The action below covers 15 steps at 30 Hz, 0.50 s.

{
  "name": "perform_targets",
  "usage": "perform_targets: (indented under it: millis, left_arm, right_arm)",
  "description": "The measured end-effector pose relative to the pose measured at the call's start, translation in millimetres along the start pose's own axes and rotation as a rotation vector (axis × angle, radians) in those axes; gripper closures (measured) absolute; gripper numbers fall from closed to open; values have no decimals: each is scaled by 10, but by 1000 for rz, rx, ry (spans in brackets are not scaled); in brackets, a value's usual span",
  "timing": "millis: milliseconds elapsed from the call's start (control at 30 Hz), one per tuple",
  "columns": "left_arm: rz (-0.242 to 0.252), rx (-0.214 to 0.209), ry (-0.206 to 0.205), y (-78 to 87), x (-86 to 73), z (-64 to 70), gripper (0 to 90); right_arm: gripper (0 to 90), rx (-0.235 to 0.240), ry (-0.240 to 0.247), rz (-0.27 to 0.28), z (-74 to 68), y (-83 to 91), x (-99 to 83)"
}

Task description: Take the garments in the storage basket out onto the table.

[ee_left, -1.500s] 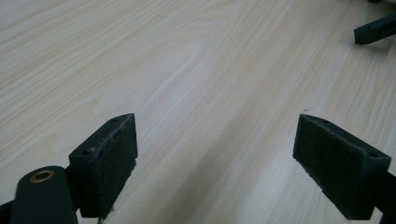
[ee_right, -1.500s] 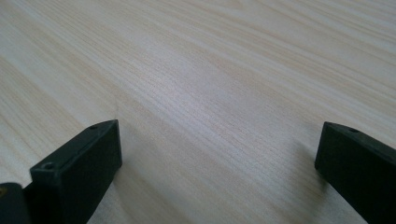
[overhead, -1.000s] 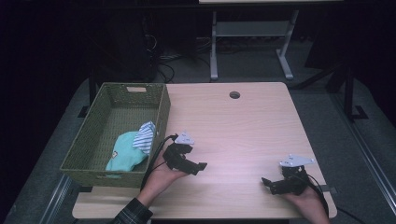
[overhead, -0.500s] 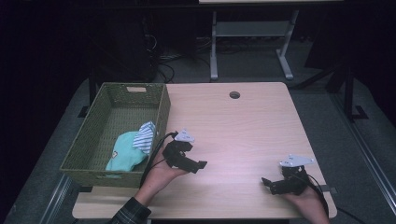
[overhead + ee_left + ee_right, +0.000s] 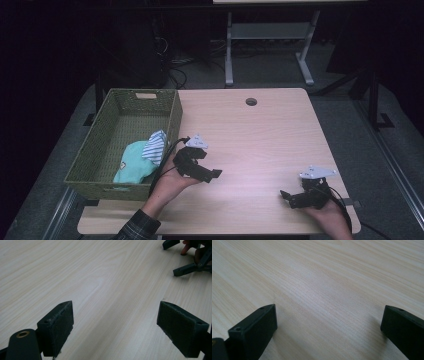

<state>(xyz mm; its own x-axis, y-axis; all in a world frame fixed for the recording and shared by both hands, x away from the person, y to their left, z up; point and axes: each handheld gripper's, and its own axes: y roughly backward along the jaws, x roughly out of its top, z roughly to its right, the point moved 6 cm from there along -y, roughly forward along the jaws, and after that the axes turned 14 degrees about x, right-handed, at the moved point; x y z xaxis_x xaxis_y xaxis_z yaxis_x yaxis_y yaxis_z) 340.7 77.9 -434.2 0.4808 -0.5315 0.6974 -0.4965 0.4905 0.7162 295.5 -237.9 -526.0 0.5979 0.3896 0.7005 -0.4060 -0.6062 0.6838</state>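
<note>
While your left tool [image 5: 212, 174] rests wide open and empty on the surface [image 5: 260, 135], a basket [image 5: 112, 150] sits just beside it. Your right tool [image 5: 286, 196], well apart, gapes empty too.

This looks like a lab or recording room rather than a home. A plain light-wood table [image 5: 260, 135] with a cable hole [image 5: 251, 101] fills the middle of the frame on grey carpet; at top centre stands a metal frame [image 5: 265, 45], with loose cables [image 5: 175, 65] at upper left, and darkness around.
</note>
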Motion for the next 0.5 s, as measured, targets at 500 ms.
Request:
perform_targets:
  millis: [500]
  left_arm:
    - [4, -19, -25, 149, 124, -68, 131]
  right_arm:
    - [1, -1, 0, 0, 1, 0, 0]
